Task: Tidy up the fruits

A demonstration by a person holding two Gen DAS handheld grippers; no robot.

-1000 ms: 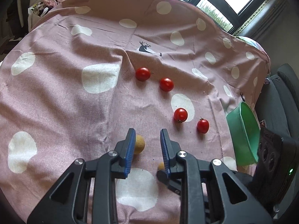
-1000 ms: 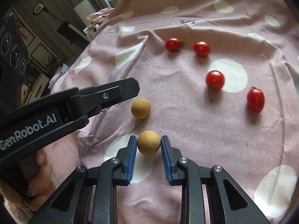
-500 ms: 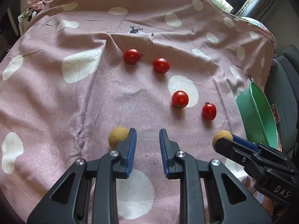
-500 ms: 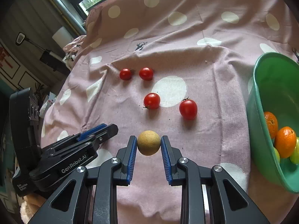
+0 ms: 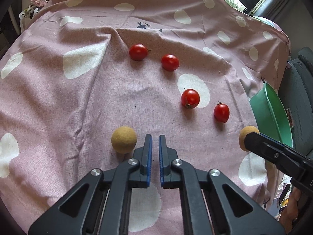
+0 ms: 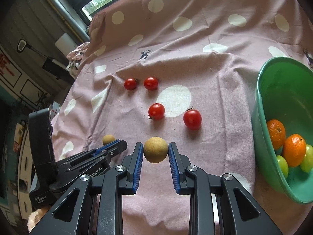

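A tan round fruit (image 6: 156, 152) sits clamped between the blue pads of the right claw (image 6: 156, 152), at lower centre of the right wrist view, lifted above the pink spotted cloth (image 6: 195, 62). A second tan fruit (image 5: 123, 142) lies on the cloth just left of the left claw (image 5: 154, 144), whose jaws are nearly closed on nothing. Four tomatoes (image 5: 190, 98) lie further up the cloth. At the right edge, a green bowl (image 6: 262, 101) holds oranges (image 6: 294, 149) and green fruit.
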